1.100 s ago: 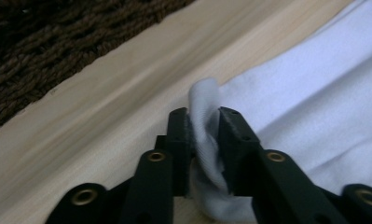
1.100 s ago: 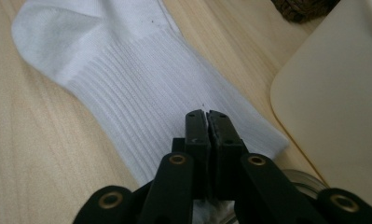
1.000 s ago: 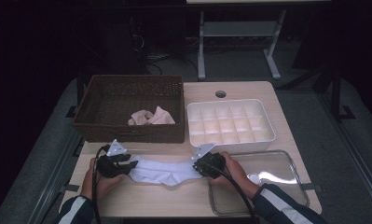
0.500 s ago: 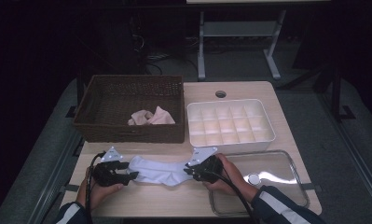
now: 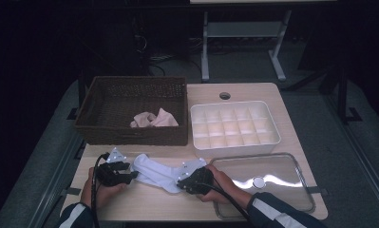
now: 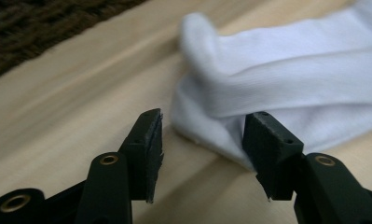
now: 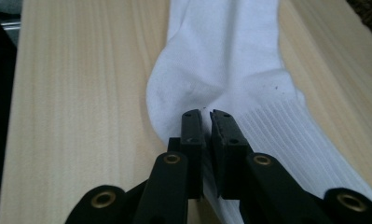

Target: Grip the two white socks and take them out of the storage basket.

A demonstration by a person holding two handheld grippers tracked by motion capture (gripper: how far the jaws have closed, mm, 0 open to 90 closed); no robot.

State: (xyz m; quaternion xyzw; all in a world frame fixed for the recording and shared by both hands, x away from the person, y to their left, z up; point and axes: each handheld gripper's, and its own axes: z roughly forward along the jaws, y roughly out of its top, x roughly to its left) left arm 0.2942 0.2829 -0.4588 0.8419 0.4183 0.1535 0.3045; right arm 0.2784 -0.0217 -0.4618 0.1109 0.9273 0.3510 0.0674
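**Sock pinched at one end, straddled at the other**

Sock (image 5: 155,172), white, lies along the tabletop's (image 5: 149,205) near edge before the wicker basket (image 5: 130,104). The right gripper view shows the right claw (image 7: 206,114) pinching its ribbed fabric. The left gripper view shows the left claw (image 6: 202,133) half open, its jaws just closing slightly, around the folded end.
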